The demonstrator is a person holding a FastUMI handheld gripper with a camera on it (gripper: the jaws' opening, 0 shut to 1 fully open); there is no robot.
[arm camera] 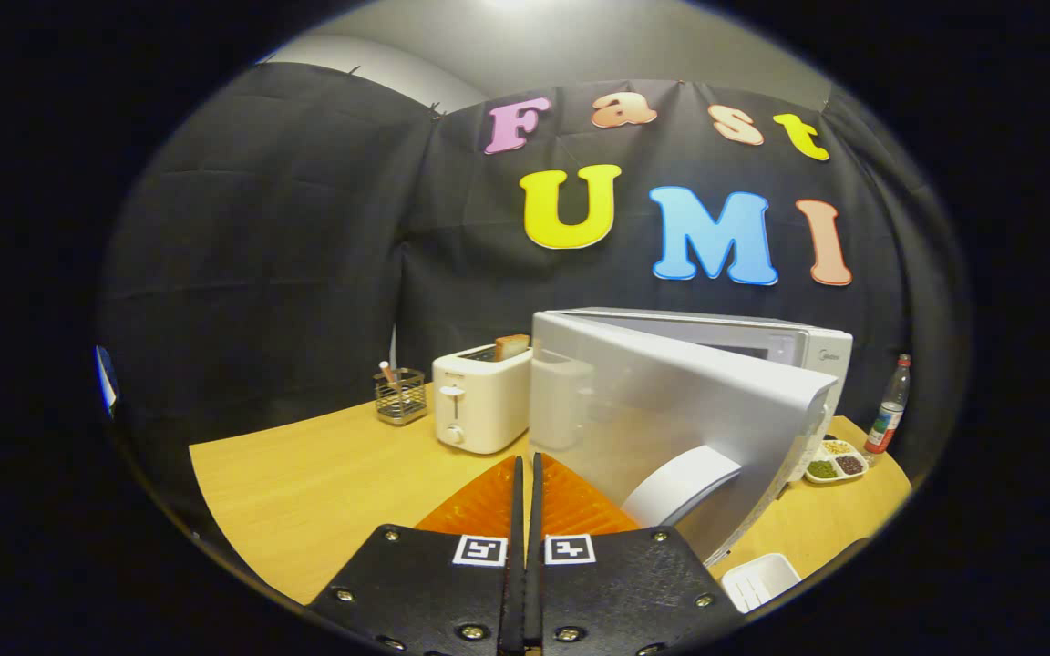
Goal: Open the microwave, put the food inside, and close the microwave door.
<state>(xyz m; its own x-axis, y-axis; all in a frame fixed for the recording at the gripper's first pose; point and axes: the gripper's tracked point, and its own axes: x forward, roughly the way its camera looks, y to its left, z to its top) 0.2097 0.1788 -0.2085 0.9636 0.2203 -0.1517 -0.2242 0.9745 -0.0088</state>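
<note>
Microwave (766,351), a boxy white metal one, is found on the pale wooden surface (306,492), its smooth silver door (671,410) swung out just ahead of the tongs (526,469).

Tongs are pressed together, nothing held. Door's curved white handle (680,483) should probably be pushed flat-on so slipping is avoided.

The boxy white-and-silver microwave (762,342) stands on the wooden table, its wide silver door (671,410) with a curved white handle (680,483) swung partly open, just ahead of the gripper (526,465) with its fingers pressed together.
</note>
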